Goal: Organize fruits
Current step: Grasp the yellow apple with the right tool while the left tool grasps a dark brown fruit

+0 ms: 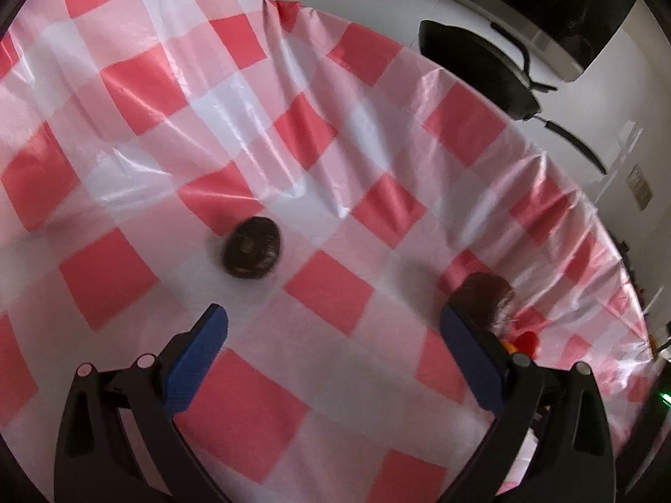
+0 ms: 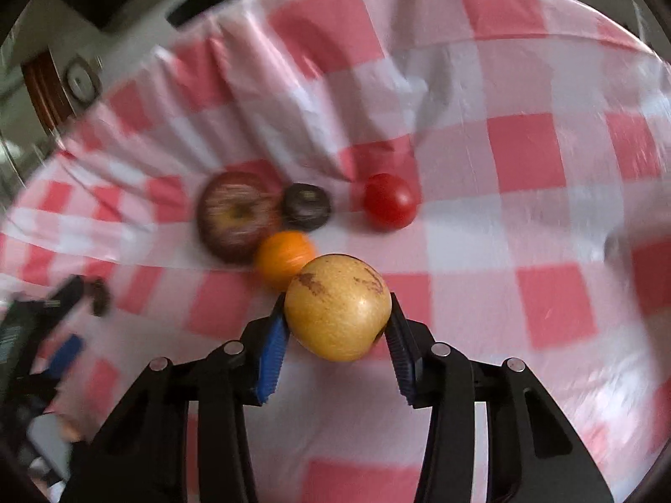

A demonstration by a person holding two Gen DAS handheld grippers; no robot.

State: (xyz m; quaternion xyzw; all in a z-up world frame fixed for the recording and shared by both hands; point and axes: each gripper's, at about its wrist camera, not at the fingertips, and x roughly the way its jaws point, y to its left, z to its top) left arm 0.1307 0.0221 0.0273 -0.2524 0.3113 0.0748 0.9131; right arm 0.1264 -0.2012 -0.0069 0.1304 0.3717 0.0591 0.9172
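Observation:
My right gripper (image 2: 335, 306) is shut on a yellow, brown-flecked apple (image 2: 337, 308), its blue pads (image 2: 270, 348) pressing on both sides just above the checked cloth. Right behind it lie an orange (image 2: 285, 262), a dark red apple (image 2: 235, 216), a small dark round fruit (image 2: 306, 206) and a red tomato (image 2: 389, 200). My left gripper (image 1: 333, 314) stands open over the cloth with nothing between its fingers. A dark round fruit (image 1: 251, 248) lies a little ahead of it. A brownish-red apple (image 1: 488, 295) sits partly hidden behind its right finger.
A red-and-white checked plastic cloth (image 1: 138, 96) covers the table, creased near its far edge. Beyond that edge a black pan (image 1: 478, 67) rests on a white counter. The left gripper (image 2: 81, 320) shows blurred at the left rim of the right wrist view.

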